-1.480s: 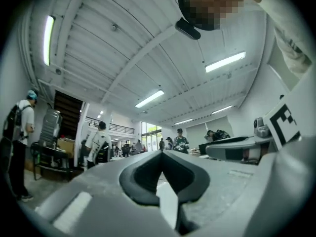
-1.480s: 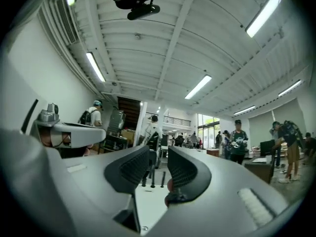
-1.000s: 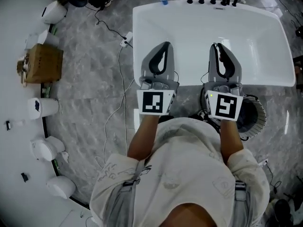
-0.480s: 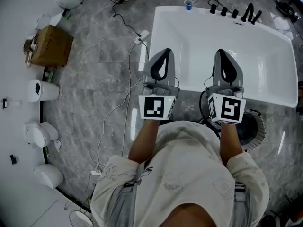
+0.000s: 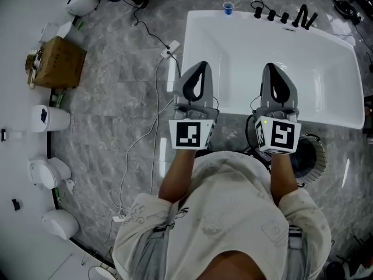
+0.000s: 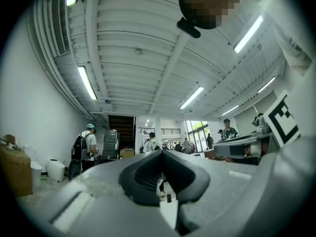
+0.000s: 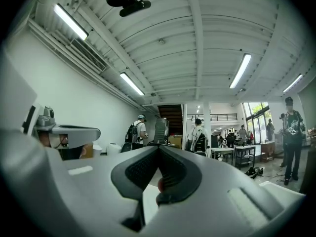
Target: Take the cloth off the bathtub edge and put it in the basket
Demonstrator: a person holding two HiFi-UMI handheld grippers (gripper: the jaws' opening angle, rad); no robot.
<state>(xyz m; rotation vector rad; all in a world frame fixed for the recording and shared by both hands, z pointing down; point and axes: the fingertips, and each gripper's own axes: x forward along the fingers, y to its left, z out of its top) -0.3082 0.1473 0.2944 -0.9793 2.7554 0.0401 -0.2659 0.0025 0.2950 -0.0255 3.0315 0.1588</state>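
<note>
My left gripper (image 5: pixel 202 64) and right gripper (image 5: pixel 271 66) are held side by side in front of the person's chest, over the near rim of the white bathtub (image 5: pixel 326 116). Both are shut with nothing between the jaws. The left gripper (image 6: pixel 160 152) and the right gripper (image 7: pixel 159 147) in their own views point across the room toward the ceiling. A dark round basket (image 5: pixel 310 149) stands on the floor by the tub's near right corner, partly hidden behind the right gripper. No cloth shows on the tub edge or anywhere else in view.
Black tap fittings (image 5: pixel 281 15) and a blue cup (image 5: pixel 228 7) sit on the tub's far rim. A cardboard box (image 5: pixel 56 62), white containers (image 5: pixel 49 120) and a white cable (image 5: pixel 152 150) lie on the grey marble floor to the left. People (image 7: pixel 137 131) stand far off.
The head view has swung, so the bathtub now sits further right and slightly turned. Both grippers stay side by side and have risen a little in the picture.
</note>
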